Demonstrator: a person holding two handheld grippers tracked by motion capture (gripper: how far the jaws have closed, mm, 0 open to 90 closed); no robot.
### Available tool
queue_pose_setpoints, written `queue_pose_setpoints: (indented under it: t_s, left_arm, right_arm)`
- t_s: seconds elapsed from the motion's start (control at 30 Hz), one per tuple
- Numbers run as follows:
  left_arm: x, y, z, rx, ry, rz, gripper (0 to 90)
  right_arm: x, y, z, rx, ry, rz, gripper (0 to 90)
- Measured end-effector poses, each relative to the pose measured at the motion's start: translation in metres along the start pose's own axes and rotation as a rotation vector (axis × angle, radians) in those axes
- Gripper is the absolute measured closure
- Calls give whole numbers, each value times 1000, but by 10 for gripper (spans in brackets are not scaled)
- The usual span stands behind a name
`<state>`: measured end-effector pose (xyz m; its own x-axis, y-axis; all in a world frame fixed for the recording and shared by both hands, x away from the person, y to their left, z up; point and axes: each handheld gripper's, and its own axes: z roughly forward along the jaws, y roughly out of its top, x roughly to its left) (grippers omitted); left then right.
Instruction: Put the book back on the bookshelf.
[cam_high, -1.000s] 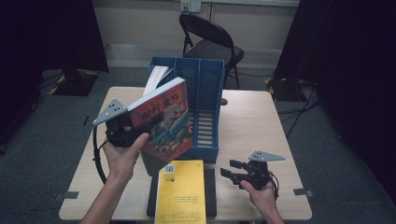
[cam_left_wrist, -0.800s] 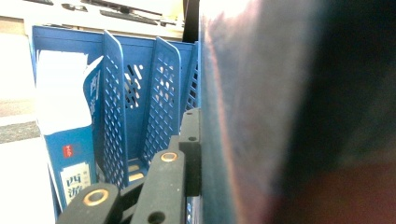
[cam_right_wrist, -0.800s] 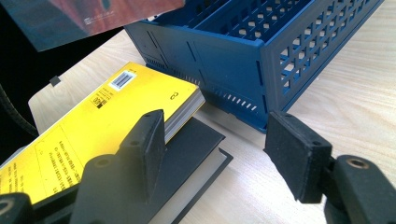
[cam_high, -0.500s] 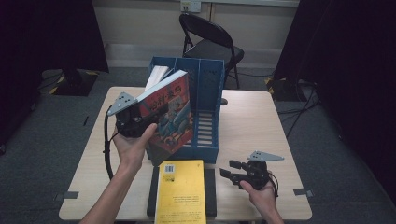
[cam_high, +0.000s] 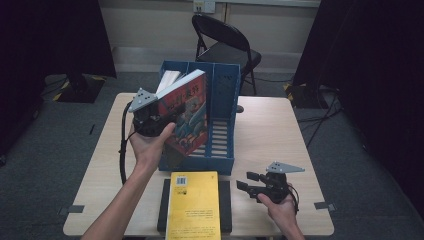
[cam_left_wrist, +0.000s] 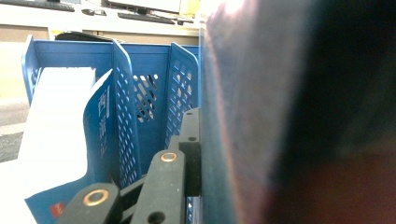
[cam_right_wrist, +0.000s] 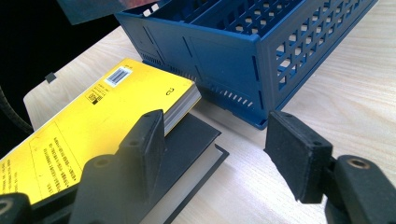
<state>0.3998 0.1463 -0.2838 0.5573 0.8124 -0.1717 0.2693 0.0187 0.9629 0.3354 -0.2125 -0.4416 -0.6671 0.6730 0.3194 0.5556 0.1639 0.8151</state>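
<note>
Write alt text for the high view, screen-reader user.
A person's left gripper holds a red-covered book tilted over a blue file rack on a wooden table. The right gripper rests open near the table's front edge, beside a yellow book lying on a black book. A folding chair stands behind the table.

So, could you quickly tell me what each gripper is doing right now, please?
Left gripper: shut on the red book, held over the blue file rack.
Right gripper: open, holding nothing.
</note>
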Motion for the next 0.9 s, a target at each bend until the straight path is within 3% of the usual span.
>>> queue_pose_setpoints:
  t_s: [0.17,0.37,0.7,0.77,0.9]
  left_arm:
    - [-3,3,12,11,28,37,744]
    - [3,6,25,4,21,-6,745]
    - [9,4,41,6,59,-6,744]
    - [10,4,42,4,73,-25,744]
    - [13,5,39,9,77,-23,744]
  right_arm:
    - [1,0,0,2,1,-4,375]
    - [0,-1,0,2,8,3,374]
    - [-3,-2,-1,-4,18,21,373]
    - [-2,-2,-2,-4,17,19,373]
    - [-2,-2,-2,-6,19,17,373]
